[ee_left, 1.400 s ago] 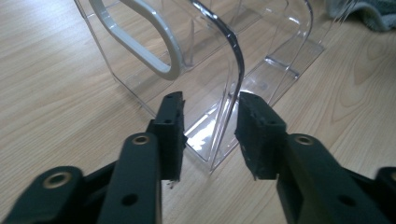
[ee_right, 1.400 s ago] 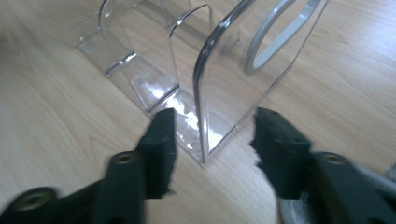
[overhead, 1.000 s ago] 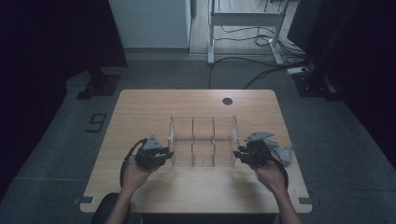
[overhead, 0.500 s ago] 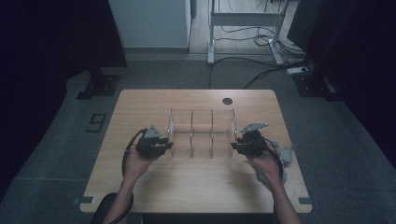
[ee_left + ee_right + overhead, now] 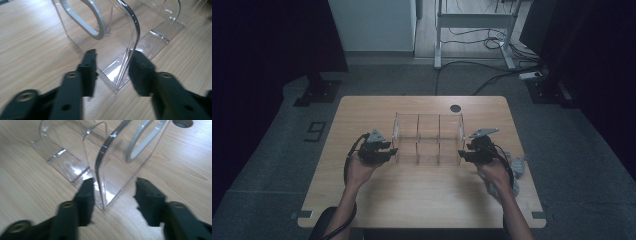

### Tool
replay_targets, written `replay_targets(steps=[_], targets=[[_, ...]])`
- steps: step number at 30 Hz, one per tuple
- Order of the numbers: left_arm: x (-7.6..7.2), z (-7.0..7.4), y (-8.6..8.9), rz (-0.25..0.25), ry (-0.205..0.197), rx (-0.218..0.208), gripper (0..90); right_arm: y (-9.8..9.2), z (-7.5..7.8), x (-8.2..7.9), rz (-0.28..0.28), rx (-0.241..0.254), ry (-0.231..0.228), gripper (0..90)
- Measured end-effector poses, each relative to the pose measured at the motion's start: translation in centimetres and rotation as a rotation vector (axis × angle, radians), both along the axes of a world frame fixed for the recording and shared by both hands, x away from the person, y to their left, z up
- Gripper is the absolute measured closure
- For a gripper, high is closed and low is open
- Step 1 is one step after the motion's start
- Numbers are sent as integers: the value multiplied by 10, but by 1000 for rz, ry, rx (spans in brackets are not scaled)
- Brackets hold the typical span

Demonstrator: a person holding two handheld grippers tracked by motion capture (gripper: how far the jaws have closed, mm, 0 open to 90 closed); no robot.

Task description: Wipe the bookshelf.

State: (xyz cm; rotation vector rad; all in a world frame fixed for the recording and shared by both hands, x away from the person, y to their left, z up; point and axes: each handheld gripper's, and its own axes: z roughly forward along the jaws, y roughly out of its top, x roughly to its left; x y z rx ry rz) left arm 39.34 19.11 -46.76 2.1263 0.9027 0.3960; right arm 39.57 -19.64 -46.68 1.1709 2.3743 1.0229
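Clear acrylic organizer (image 5: 428,139) stands mid-surface (image 5: 412,195). Left tongs (image 5: 113,66) and right tongs (image 5: 112,191) straddle its end walls, jaws apart, just opening, pads not pressing.

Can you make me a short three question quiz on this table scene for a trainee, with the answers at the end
1. True or false: the clear organizer stands on the wooden table between the two grippers.
2. What lies between the jaws of the left gripper? A) an end wall of the organizer B) a cable C) a cup
3. Do the pads of the right gripper press on the clear wall between them?

Key
1. True; in the high view the left gripper is at one end and the right gripper at the other.
2. A
3. No; there is a gap on both sides, and the jaws have just been opening.
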Motion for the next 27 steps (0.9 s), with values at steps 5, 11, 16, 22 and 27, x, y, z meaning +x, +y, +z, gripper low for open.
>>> replay_targets(steps=[5, 11, 16, 22, 27], targets=[[-13, 10, 5, -4, 9, -25, 254, -4, 6, -6, 40, 49, 11, 284], [-27, 15, 7, -32, 17, -30, 131, -8, 12, -21, 66, 55, 12, 217], [-38, 14, 10, -50, 16, -1, 23, -12, 17, -34, 94, 49, 23, 163], [-51, 15, 15, -63, 9, 6, 0, -17, 19, -50, 102, 48, 19, 129], [-63, 15, 18, -71, -8, -22, 0, -21, 19, -63, 101, 50, 14, 125]])
